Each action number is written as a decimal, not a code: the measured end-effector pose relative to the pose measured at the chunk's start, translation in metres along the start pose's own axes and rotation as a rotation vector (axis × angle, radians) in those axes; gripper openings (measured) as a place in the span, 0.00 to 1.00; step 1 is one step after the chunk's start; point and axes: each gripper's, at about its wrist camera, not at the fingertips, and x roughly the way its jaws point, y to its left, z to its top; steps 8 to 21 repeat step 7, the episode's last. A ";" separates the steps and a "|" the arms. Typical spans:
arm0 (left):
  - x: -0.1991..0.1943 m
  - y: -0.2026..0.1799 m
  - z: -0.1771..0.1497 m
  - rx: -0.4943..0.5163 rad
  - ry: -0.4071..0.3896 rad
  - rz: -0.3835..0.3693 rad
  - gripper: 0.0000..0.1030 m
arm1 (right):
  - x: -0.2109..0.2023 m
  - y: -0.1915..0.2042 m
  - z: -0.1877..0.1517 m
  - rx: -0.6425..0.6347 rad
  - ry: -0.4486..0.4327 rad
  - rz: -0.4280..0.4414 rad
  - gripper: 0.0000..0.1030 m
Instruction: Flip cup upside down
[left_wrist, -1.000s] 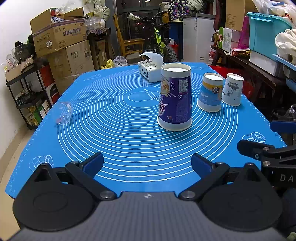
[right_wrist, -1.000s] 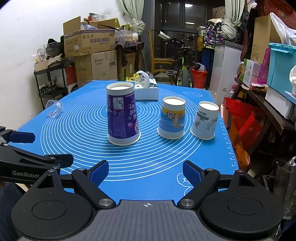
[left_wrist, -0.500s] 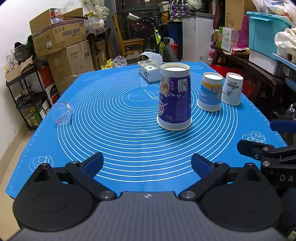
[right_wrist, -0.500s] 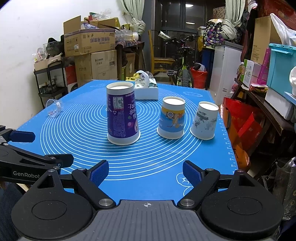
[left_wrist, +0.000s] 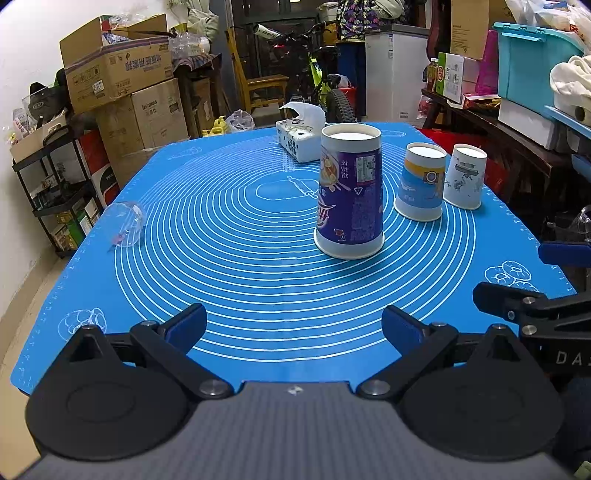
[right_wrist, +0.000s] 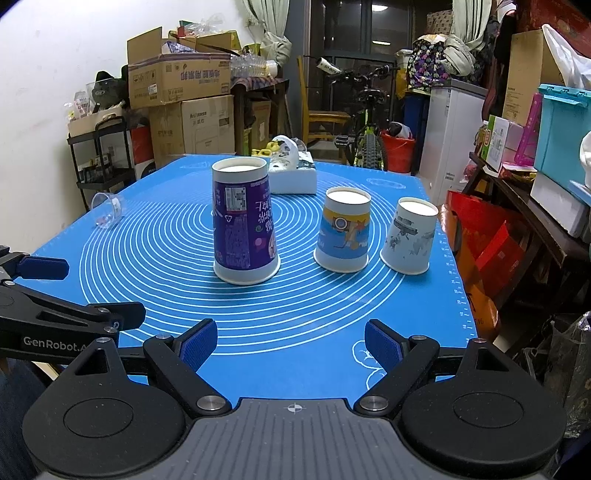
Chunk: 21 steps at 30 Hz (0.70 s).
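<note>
While both are hanging over the near edge of the blue silicone mat (left_wrist: 258, 288), the left gripper (left_wrist: 293, 326) and right gripper (right_wrist: 290, 341) are gaping wide, gripping nothing. Ahead, the purple paper cup (left_wrist: 349, 192) is standing rim-down, with nothing between it and the grippers. The blue-and-orange cup (left_wrist: 421, 181) and white cup (left_wrist: 464, 176) are standing inverted beside it. A clear plastic cup (left_wrist: 125, 223) is lying sideways; its contents are indistinct. A tissue box (left_wrist: 301, 142) is sitting behind.

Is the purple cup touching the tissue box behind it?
Apart. The left wrist view shows blue mat between the purple cup and tissue box.
</note>
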 end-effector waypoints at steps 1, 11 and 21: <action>0.000 0.000 0.000 0.000 0.001 0.001 0.97 | 0.000 0.000 -0.001 -0.001 0.002 -0.001 0.86; 0.001 0.001 0.000 0.003 0.003 -0.001 0.97 | 0.002 0.000 0.000 -0.002 0.005 -0.002 0.86; 0.001 0.001 0.000 0.003 0.003 -0.001 0.97 | 0.002 0.000 0.000 -0.002 0.005 -0.002 0.86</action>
